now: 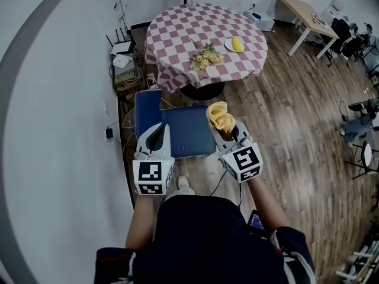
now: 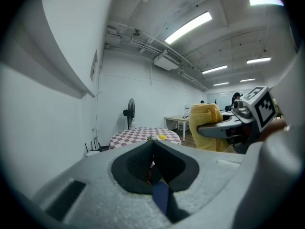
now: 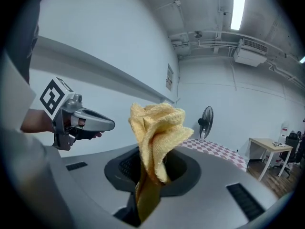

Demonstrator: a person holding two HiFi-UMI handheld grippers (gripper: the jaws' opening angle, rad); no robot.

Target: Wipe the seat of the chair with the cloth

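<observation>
A chair with a dark blue seat and blue backrest stands on the wood floor just ahead of me. My right gripper is shut on a bunched yellow cloth, held above the seat's right edge. In the left gripper view the cloth and the right gripper appear at the right. My left gripper is shut with nothing between its jaws, and it hovers over the seat's left front corner.
A round table with a pink checked cloth stands beyond the chair, bearing flowers and a plate with a yellow item. A white wall runs along the left, with cables and boxes at its foot. A standing fan is behind the table.
</observation>
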